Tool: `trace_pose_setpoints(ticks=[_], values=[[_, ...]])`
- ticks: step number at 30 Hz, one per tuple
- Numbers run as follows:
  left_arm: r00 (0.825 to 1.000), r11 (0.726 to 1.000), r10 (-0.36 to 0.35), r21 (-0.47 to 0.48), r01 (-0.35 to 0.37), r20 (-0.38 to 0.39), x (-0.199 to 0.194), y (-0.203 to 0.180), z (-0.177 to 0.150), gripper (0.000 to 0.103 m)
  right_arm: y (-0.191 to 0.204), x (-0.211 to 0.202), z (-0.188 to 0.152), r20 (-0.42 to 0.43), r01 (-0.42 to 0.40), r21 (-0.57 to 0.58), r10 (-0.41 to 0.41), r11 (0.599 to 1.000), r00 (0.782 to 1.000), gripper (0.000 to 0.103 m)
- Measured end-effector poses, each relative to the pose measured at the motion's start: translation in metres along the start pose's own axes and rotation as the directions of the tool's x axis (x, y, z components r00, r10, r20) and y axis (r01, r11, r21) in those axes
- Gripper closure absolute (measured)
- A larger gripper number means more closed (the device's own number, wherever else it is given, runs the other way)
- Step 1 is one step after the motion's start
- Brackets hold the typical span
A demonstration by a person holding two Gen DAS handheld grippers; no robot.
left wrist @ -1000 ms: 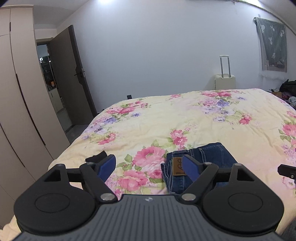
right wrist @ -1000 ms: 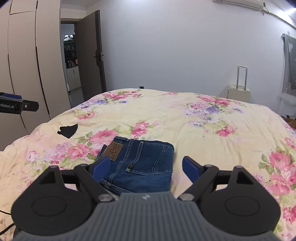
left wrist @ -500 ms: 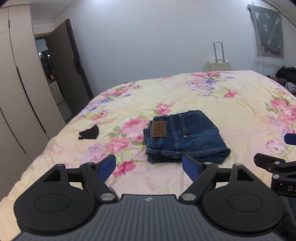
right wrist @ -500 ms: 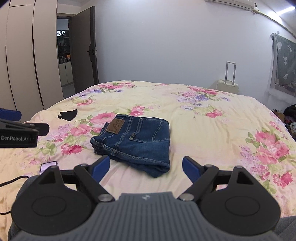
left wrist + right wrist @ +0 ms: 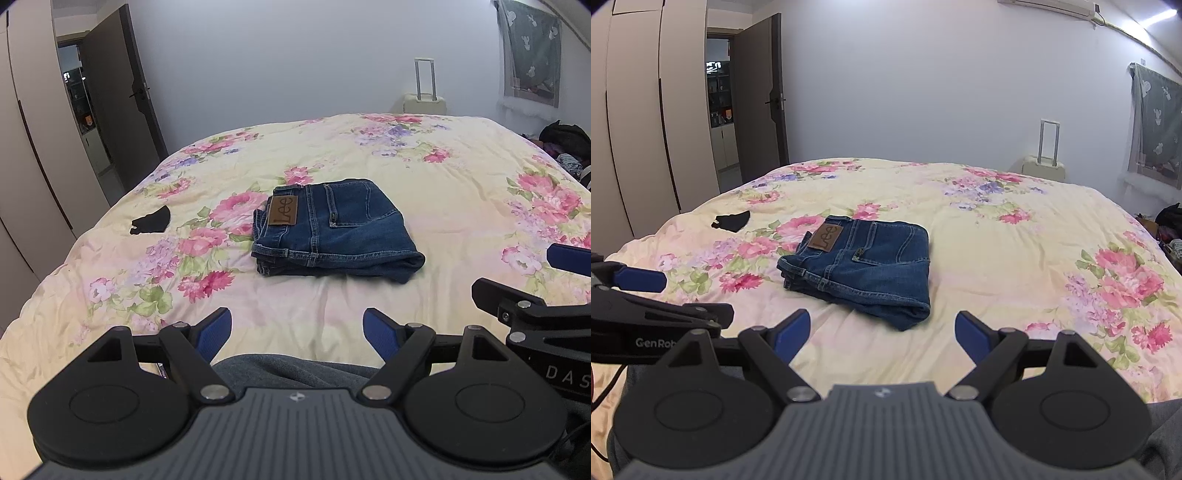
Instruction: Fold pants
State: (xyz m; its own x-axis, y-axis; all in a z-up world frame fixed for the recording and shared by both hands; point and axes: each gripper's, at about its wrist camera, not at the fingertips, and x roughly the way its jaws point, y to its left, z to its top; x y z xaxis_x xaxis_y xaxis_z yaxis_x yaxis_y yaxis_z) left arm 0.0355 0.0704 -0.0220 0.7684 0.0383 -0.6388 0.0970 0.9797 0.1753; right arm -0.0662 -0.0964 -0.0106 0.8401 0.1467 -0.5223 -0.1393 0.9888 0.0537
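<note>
The left gripper point(image 5: 297, 332) is held wide apart, its 2 blue pads point(image 5: 216, 330) gripping nothing and touching nothing. The right gripper point(image 5: 882, 332) is spread just as wide and is likewise empty. Both are held above the near edge of the bed point(image 5: 443, 206), on the viewer's side of the pants point(image 5: 332, 229).

In the left wrist view, the right gripper is cut off by the frame's right edge, so that only 1 blue pad and part of its black linkage are seen. In the right wrist view, the left gripper is cut off in the same way at the left edge. A grey fabric point(image 5: 288, 371) is seen below the left gripper's fingers; whether it is a trouser leg or a sleeve cannot be told. Lettering on the gripper bodies is only partly readable.

The pants are laid folded into a compact stack on the floral bedspread, with the brown waist patch point(image 5: 283, 209) facing up at the stack's left end. They are set well apart from both grippers, beyond the pads and slightly left of the right gripper's centre line. A small black item point(image 5: 151, 221) is seen on the bed left of the pants. A pale suitcase point(image 5: 424, 99) is stood against the wall beyond the bed.
</note>
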Motion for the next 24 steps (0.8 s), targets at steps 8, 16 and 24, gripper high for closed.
trace_pose_setpoints(ticks=[8, 16, 24], values=[[1.0, 1.0, -0.003, 0.001, 0.003, -0.003, 0.0011, -0.002, 0.0001, 0.008, -0.0017, 0.0001, 0.0009, 0.0, 0.003, 0.009, -0.003, 1.0, 1.0, 0.021], [1.0, 1.0, -0.002, 0.001, 0.002, -0.004, 0.0012, -0.0021, 0.0003, 0.008, -0.0023, 0.001, 0.0002, -0.003, 0.001, 0.014, -0.001, 1.0, 1.0, 0.021], [1.0, 1.0, -0.004, 0.006, 0.004, -0.008, 0.0038, -0.0048, -0.0009, 0.008, -0.0022, 0.0028, -0.0015, -0.007, -0.001, 0.021, 0.002, 1.0, 1.0, 0.021]])
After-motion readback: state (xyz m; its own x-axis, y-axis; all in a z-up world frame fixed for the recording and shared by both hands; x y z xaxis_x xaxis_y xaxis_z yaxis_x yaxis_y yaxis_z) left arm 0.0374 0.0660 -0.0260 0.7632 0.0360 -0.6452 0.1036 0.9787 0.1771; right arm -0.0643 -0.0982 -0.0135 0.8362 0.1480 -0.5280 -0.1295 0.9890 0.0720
